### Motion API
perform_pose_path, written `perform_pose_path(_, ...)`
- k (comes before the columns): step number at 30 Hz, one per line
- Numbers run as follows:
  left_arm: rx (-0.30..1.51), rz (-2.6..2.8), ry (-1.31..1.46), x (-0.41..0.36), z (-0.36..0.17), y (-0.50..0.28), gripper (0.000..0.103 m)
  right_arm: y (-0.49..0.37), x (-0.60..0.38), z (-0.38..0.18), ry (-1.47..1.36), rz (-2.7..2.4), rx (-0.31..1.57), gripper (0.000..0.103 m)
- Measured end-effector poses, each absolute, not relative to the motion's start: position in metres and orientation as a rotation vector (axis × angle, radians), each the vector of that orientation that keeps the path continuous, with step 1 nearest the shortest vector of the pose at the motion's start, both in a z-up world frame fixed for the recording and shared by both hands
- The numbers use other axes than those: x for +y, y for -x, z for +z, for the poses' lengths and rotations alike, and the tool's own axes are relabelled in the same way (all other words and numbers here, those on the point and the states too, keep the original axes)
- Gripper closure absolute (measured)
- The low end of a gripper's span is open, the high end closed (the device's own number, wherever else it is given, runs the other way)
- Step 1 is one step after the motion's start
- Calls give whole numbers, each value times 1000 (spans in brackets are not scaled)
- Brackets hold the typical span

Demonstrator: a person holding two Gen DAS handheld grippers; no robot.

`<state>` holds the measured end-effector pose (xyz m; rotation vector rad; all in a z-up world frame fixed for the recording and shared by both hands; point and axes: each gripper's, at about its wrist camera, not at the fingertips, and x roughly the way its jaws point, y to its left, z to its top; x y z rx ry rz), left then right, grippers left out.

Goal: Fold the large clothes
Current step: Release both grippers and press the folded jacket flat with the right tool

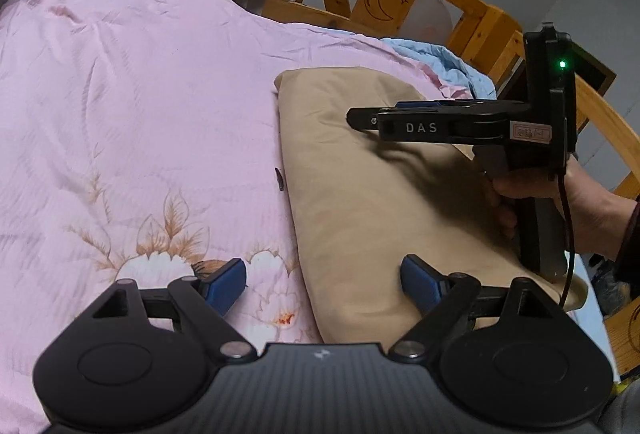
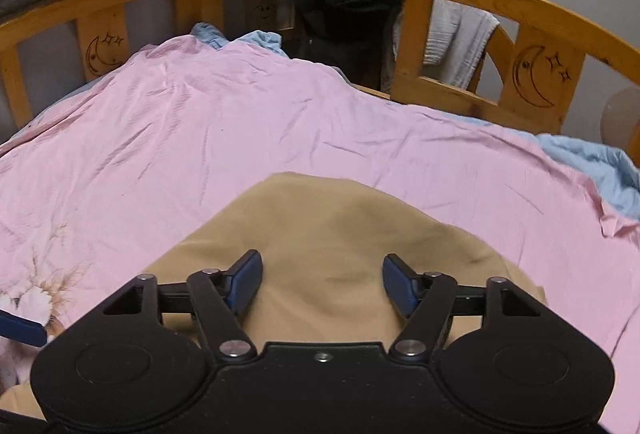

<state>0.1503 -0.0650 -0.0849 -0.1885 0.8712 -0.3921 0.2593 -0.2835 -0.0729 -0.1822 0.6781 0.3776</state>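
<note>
Right gripper (image 2: 322,284) bottom cropped, garment (image 2: 332,234) too

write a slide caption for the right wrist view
Right gripper with open jaws above folded tan garment on pink quilt.

The pink quilt (image 2: 224,122) offers wide unobstructed surface toward the bed's head and far side. The folded tan garment (image 2: 340,234) occupies the near edge; both the left gripper (image 1: 323,284) and the right gripper (image 2: 322,284) hover over this zone with jaws spread and nothing between them. The wooden bed rail (image 2: 520,6) bounds the far edges, draped with a white cloth (image 2: 460,38) and a black jacket (image 2: 348,6).
</note>
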Motion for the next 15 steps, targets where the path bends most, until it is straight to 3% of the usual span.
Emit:
perform_pose_path(3,870,-387,162,-69,-80,-149,16,-259,-288,-72,134,368,674,32)
perform_pose_path(6,841,-391,133,-71,-69,-146,18,-243,-311,-54,46,322,668,42)
perform_pose_path(10,813,-450,119,-76,-68,-141,20,-187,-355,-43,-145,288,646,39)
perform_pose_path(15,828,-431,102,-88,-77,-145,20,-135,-366,-65,-71,122,683,41)
